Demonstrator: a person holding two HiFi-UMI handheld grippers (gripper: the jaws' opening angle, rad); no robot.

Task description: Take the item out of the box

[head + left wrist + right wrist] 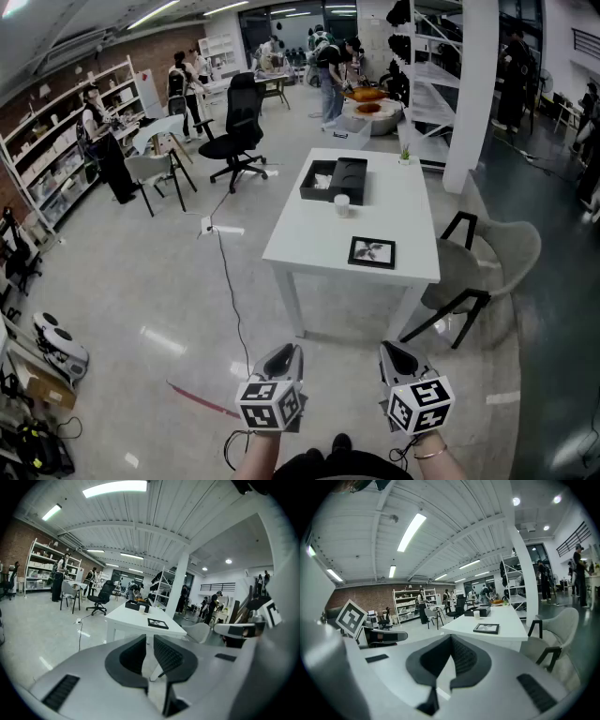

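Observation:
A black open box [334,180] lies at the far end of a white table [309,234], a white cup [341,204] stands just in front of it, and a framed picture [372,252] lies nearer to me. What the box holds is too small to tell. My left gripper [285,353] and right gripper [393,353] hang side by side low over the floor, well short of the table. Both are shut with nothing between their fingers. The left gripper view shows the box [137,605] far ahead beyond the shut left gripper [149,641]. The right gripper [451,640] points toward the table [497,624].
A grey chair [494,255] stands at the table's right side. A black office chair [236,131] and a white chair [155,169] stand to the back left. A cable [231,298] runs across the floor. A white pillar [472,94], shelves and several people fill the back.

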